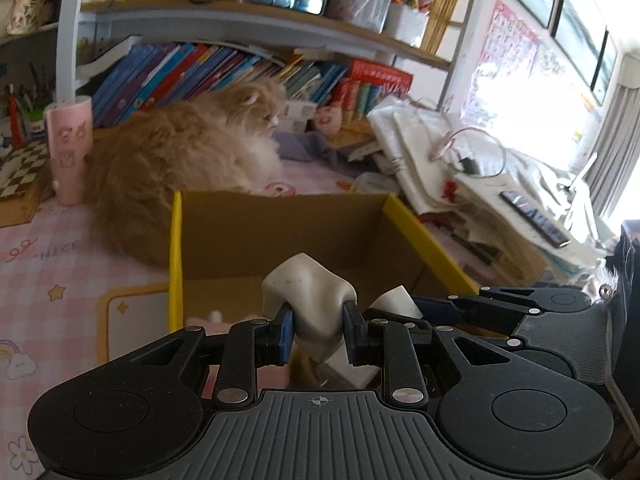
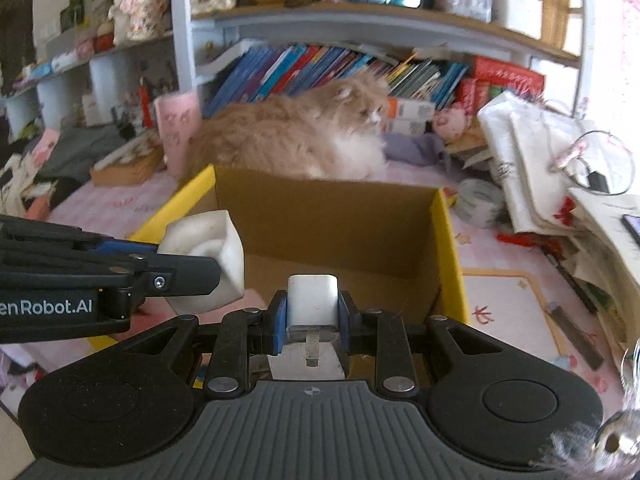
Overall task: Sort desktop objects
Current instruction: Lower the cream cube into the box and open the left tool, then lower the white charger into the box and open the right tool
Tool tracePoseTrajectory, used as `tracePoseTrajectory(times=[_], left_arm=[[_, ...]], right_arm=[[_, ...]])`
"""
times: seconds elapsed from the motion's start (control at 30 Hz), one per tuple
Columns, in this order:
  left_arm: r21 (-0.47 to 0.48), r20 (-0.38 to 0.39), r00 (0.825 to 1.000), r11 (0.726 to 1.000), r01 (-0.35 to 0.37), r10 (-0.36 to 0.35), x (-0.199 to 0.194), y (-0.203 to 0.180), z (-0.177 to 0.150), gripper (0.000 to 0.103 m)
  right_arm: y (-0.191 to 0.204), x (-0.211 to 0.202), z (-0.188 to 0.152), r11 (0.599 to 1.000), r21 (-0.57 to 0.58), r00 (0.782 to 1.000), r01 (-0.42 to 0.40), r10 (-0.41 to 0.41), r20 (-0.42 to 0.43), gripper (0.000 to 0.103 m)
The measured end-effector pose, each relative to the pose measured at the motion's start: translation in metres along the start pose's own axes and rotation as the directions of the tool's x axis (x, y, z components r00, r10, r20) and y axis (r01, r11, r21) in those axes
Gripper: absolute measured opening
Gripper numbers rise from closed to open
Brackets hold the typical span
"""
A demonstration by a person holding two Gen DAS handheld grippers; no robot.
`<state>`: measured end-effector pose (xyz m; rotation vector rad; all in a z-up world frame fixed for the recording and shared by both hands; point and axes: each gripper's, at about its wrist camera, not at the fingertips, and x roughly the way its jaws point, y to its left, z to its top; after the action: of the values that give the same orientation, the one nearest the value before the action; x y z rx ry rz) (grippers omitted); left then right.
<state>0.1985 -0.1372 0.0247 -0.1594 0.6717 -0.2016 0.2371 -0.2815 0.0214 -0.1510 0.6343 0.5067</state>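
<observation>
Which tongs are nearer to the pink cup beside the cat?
Left. The left tongs hold a white block on the box's side toward the pink cup; the right tongs are farther from it.

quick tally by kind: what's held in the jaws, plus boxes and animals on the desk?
White squashed foam block, in left gripper: 1
White charger plug, in right gripper: 1
Cardboard box: 1
Cat: 1
Total: 4

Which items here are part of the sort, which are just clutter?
In play:
- squashed white foam block, left gripper
- white plug charger, right gripper
- open yellow-edged cardboard box

Lying about:
- fluffy orange cat
- pink cylindrical cup
- shelved books
</observation>
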Motion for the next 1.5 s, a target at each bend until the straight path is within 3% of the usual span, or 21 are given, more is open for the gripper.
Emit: tracePoseTrajectory(times=[0.23, 0.43, 0.77, 0.93, 1.1, 1.5], left_arm=[[0.011, -0.036, 0.998, 0.998, -0.057, 0.057, 0.018, 0.007, -0.001, 0.024], [0.024, -0.082, 0.994, 0.998, -0.065, 0.067, 0.030, 0.006, -0.003, 0.025], [0.040, -0.089, 0.994, 0.997, -0.061, 0.064, 0.032, 0.005, -0.004, 0.029], [-0.009, 0.034, 0.997, 0.997, -0.073, 0.073, 0.013, 0.007, -0.001, 0.044], [-0.052, 0.144, 0.984, 0.994, -0.100, 0.107, -0.008, 0.009, 0.005, 0.048], [-0.110, 0.218, 0.955, 0.977, -0.181, 0.201, -0.047, 0.013, -0.003, 0.072]], right_arm=[[-0.003, 0.027, -0.002, 0.999, -0.022, 0.996, -0.043, 0.041, -0.080, 0.023], [-0.007, 0.049, 0.002, 0.997, -0.022, 0.983, -0.076, 0.071, -0.169, 0.023], [-0.014, 0.060, -0.001, 0.996, 0.011, 0.977, -0.085, 0.085, -0.197, 0.023], [-0.017, 0.056, -0.001, 0.996, 0.030, 0.981, -0.080, 0.084, -0.172, 0.023], [-0.015, 0.046, 0.001, 0.997, 0.026, 0.989, -0.075, 0.078, -0.129, 0.029], [-0.014, 0.012, 0.011, 0.996, 0.049, 0.998, -0.068, 0.069, -0.013, 0.052]])
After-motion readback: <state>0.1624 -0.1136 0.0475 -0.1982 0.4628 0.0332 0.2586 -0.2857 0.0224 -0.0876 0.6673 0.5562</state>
